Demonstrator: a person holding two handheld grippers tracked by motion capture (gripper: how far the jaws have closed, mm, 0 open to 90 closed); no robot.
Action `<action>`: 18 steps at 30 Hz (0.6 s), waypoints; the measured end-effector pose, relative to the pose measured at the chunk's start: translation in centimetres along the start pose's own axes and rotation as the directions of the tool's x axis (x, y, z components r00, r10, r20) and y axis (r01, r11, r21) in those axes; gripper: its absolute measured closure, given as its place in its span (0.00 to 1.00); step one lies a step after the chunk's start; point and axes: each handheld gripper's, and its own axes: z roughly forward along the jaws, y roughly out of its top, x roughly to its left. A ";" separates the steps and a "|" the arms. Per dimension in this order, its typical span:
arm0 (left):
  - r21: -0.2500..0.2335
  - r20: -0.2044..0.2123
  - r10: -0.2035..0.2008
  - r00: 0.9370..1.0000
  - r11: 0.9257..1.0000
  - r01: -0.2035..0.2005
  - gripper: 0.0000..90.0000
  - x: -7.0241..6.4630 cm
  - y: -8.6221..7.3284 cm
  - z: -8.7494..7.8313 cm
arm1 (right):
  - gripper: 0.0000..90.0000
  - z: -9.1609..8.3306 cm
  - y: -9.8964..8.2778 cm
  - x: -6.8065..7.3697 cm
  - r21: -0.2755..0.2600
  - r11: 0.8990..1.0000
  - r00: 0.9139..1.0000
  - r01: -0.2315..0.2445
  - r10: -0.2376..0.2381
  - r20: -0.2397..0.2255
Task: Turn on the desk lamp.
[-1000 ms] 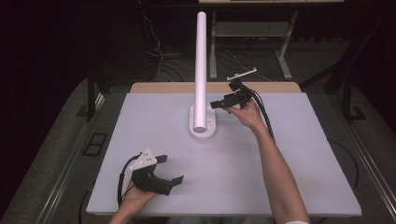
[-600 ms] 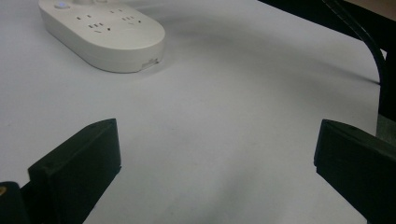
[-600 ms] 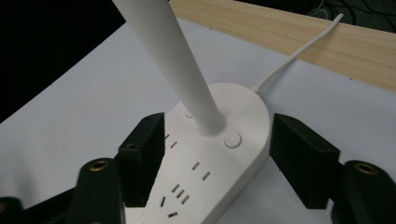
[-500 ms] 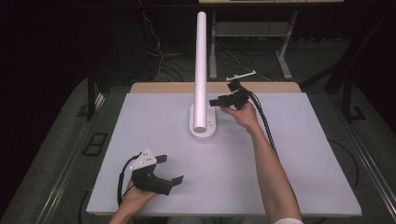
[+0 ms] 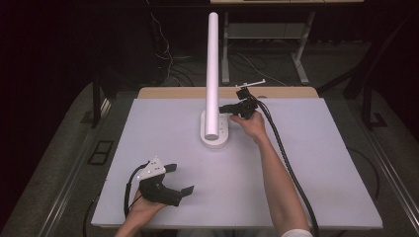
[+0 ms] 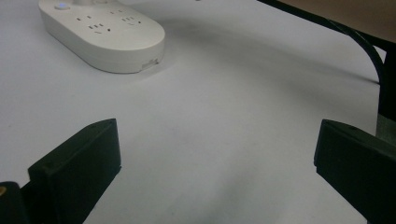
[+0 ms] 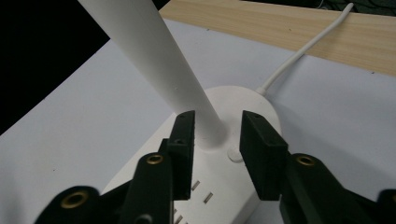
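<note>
Tall white pole [image 7: 154, 60] standing upright on the socket base [image 5: 214, 132], middle of frame. Right gripper [image 7: 212, 135] partly open, jaws either side of the pole's foot. Left gripper [image 5: 170, 185] wide open, lower left, far off.

Bright, even overhead light falls on the white table [image 5: 306, 163] amid dark surroundings, shadows are soft, and the near jaws blur slightly.

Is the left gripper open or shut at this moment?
Open. In the left gripper view the left gripper has its two black jaws far apart, with bare white table between them.
</note>
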 end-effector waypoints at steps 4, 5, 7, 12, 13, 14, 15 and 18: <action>0.000 0.000 -0.001 1.000 1.000 0.001 0.00 0.0 0.0 0.0 | 0.87 0.6 -0.2 -0.2 -0.013 1.000 1.000 -0.008 0.008 0.001; 0.000 0.000 -0.001 1.000 1.000 0.001 0.00 0.0 0.0 0.0 | 0.88 0.7 -0.3 -0.2 -0.013 1.000 1.000 -0.010 0.010 0.001; 0.001 0.001 -0.001 1.000 1.000 0.001 0.00 0.0 0.0 0.0 | 0.90 0.7 -0.3 -0.2 -0.014 1.000 1.000 -0.012 0.012 0.005; 0.000 0.002 0.002 1.000 1.000 -0.002 0.00 0.0 0.0 0.1 | 0.98 1.3 -0.6 -0.5 -0.015 1.000 1.000 -0.009 0.009 0.028; 0.000 0.002 0.002 1.000 1.000 -0.002 0.00 0.0 0.0 0.1 | 0.99 1.4 -0.7 -0.5 -0.016 1.000 1.000 -0.013 0.014 0.028; 0.000 0.002 0.002 1.000 1.000 -0.002 0.00 0.0 0.0 0.1 | 0.99 1.4 -0.7 -0.5 -0.016 1.000 1.000 -0.013 0.014 0.028; 0.000 0.003 0.002 1.000 1.000 -0.002 0.00 0.0 0.0 0.1 | 1.00 1.7 -0.8 -0.6 -0.012 1.000 1.000 -0.013 0.013 0.028; 0.003 0.005 0.004 1.000 1.000 -0.004 0.00 0.0 0.0 0.1 | 1.00 2.1 -1.0 -0.7 -0.009 1.000 0.999 -0.017 0.017 0.032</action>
